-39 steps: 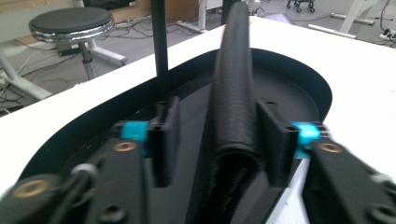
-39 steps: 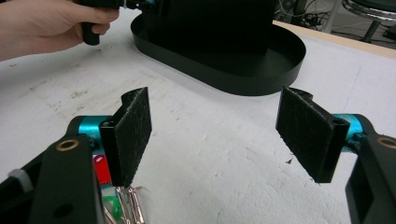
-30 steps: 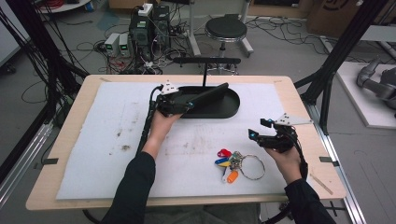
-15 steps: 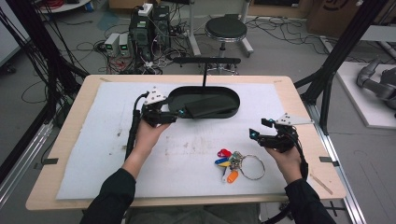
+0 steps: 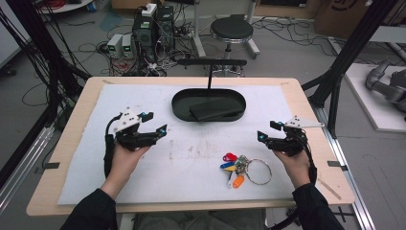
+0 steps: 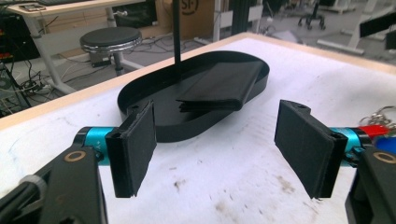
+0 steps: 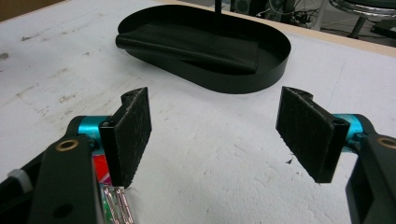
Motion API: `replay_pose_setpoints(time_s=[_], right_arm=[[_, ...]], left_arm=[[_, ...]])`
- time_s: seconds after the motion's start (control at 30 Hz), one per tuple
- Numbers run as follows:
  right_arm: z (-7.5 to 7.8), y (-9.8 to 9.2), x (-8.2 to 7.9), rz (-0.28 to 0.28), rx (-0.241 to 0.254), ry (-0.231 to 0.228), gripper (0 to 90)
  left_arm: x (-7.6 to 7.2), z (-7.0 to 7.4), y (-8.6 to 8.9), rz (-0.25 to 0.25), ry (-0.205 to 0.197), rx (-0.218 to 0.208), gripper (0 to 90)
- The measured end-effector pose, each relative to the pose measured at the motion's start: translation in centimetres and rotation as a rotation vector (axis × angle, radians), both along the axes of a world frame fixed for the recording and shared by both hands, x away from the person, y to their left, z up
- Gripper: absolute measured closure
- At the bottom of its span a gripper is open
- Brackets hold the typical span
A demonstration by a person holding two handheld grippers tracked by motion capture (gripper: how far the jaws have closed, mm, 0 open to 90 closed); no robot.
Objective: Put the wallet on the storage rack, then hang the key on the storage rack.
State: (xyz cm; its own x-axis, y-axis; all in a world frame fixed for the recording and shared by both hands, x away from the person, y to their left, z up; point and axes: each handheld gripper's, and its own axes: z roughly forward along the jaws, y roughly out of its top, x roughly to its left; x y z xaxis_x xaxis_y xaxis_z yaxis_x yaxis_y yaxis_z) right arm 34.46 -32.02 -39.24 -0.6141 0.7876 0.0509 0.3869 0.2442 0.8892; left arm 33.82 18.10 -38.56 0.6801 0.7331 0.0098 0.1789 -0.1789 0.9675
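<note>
Landmark: black tray [image 5: 208, 115], sitting at the far middle of the white mat [image 5: 86, 177].

Keys [image 5: 239, 167]: lying on the mat near the front edge, well short of the tray and toward its right end, just left of the right gripper.

Left gripper [image 5: 153, 125]: hovering left of the tray, apart from it, jaws standing wide and having just been opening, gripping nothing.

Right gripper [image 5: 268, 132]: hovering right of and nearer than the tray, jaws spreading wide, gripping nothing.

Open mat is stretching between both grippers up to the tray.

Wallet [image 5: 213, 109]: lying flat inside the tray.

Post [image 5: 209, 76]: rising behind the tray, standing in the way there.

Stool [image 5: 231, 29]: standing beyond the table's far edge.
</note>
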Motion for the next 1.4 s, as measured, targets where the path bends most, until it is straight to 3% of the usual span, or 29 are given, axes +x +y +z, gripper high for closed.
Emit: replay_pose_setpoints(time_s=[0.17, 0.3, 0.6, 0.73, 0.87, 0.97, 1.13, 1.3, 1.4], right_arm=[[0.0, 0.0, -0.2, -0.005, -0.004, 0.001, 27.1], [0.0, -0.2, -0.3, -0.010, -0.002, 0.001, 27.0], [0.1, -0.5, -0.8, -0.008, -0.002, -0.010, 26.7], [0.4, -0.6, -1.0, 0.018, -0.002, -0.002, 24.1], [0.8, -0.8, -1.8, 0.034, 0.000, -0.006, 21.5], [0.9, -1.1, -2.4, 0.034, 0.000, -0.015, 21.5], [0.5, -1.7, -3.3, 0.023, -0.002, 0.003, 21.9], [0.1, -2.3, -4.4, -0.001, 0.001, 0.020, 31.4], [-0.5, -2.5, -4.9, -0.009, -0.011, 0.035, 37.5]], left_arm=[[-1.2, -0.2, 1.4, 0.012, 0.003, -0.021, 25.1], [-1.8, -0.4, 1.8, 0.027, -0.004, 0.015, 25.0], [-2.2, -1.0, 1.9, 0.011, -0.018, 0.025, 25.9], [-2.3, -1.3, 2.0, -0.006, -0.056, 0.057, 31.3], [-2.4, -1.4, 2.4, -0.007, -0.089, 0.036, 33.1], [-2.4, -1.6, 2.6, -0.001, -0.101, -0.004, 33.1], [-2.7, -1.7, 2.9, 0.020, -0.104, -0.021, 33.0], [-2.8, -1.6, 2.7, 0.005, -0.096, -0.052, 32.1], [-2.8, -1.6, 2.3, -0.009, -0.095, -0.045, 31.6]])
